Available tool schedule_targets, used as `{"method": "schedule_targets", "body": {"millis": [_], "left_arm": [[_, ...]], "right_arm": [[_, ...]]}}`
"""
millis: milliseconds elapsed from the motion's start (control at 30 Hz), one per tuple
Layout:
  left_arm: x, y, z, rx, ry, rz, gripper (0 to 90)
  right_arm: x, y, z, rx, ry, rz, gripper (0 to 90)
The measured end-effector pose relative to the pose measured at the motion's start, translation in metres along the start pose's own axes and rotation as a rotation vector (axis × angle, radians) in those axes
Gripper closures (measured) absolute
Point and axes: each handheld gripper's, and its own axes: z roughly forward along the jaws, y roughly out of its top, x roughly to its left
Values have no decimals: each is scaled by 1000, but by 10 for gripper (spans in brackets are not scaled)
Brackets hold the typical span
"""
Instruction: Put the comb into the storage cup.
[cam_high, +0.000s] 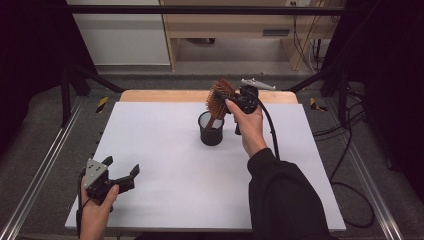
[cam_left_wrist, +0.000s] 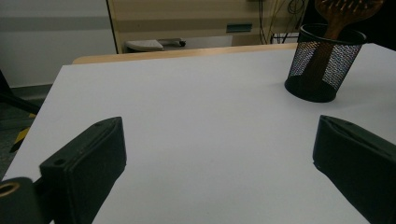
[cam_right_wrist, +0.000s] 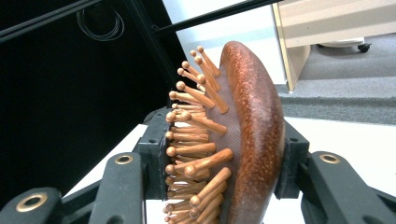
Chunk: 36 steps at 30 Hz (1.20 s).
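A: Right gripper (cam_high: 231, 102) is up at about 1 o'clock from table centre, clamped on the brush (cam_high: 220, 97) by its head.

B: Confirmed in the right gripper view: 1 pad sits on the bristle side, the other on the smooth wooden back of the brush (cam_right_wrist: 252, 140). Jaws closed tight on it, bristles poking out toward 10 o'clock in that view.

A: And the brush handle? In the high view it runs down toward 7 o'clock into the cup (cam_high: 211, 129).

B: Yes, the handle is inside the black mesh cup (cam_left_wrist: 322, 63); you can see it through the mesh in the left gripper view. Head is above the rim, tilted. Whether the handle tip touches the bottom, I cannot tell.

A: The cup stands upright on the white table (cam_high: 165, 150), just past centre toward 12 o'clock.

B: Left gripper (cam_high: 122, 169) is down at 8 o'clock, near the front-left corner, well apart from the cup.

A: Its 2 jaws stand wide apart, nothing between them, just bare table (cam_left_wrist: 196, 116) in its own view.

B: Left hand (cam_high: 96, 212) wraps the gripper body; right hand (cam_high: 250, 127) holds its gripper above and just right of the cup.
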Motion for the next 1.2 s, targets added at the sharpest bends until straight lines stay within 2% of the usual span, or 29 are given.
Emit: {"method": "schedule_targets", "body": {"millis": [733,1200], "left_arm": [[0,0,0,5,-3,-2,31],[0,-1,1,5,-5,5,31]], "right_arm": [[-5,-4,1,-4,1,30,499],[-6,-4,2,-4,5,31,496]]}}
